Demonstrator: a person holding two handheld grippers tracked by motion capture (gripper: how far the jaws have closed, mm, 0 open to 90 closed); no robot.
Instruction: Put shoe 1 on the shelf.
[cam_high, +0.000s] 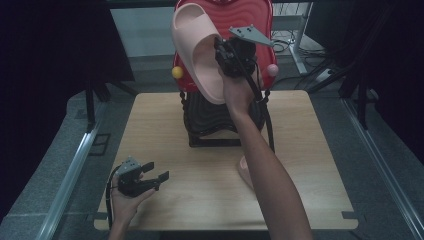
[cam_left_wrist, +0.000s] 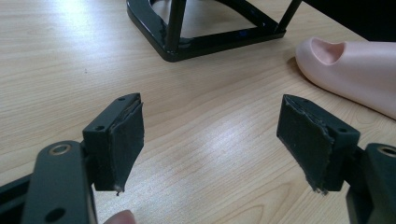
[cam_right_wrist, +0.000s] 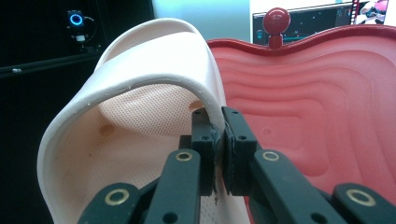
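A pale pink slide sandal (cam_high: 197, 47) hangs high in the air, lifted in front of a red wavy-surfaced rack top (cam_high: 260, 20). My right gripper (cam_high: 225, 52) is shut on the sandal's strap edge (cam_right_wrist: 205, 100), jaws pinching it between the pads. A second pink sandal (cam_left_wrist: 350, 65) lies on the wooden table (cam_high: 165, 135), partly hidden behind the person's right forearm in the high view. My left gripper (cam_high: 155, 171) rests low near the table's front left, open, with nothing between its fingers (cam_left_wrist: 119, 140).
A black frame stand (cam_high: 210, 125) carries the red top at the table's far middle; its base corner (cam_left_wrist: 187, 42) lies ahead of my left gripper. Yellow and pink knobs (cam_high: 177, 72) stick out at the red top's sides. Dark curtains and floor rails flank the table.
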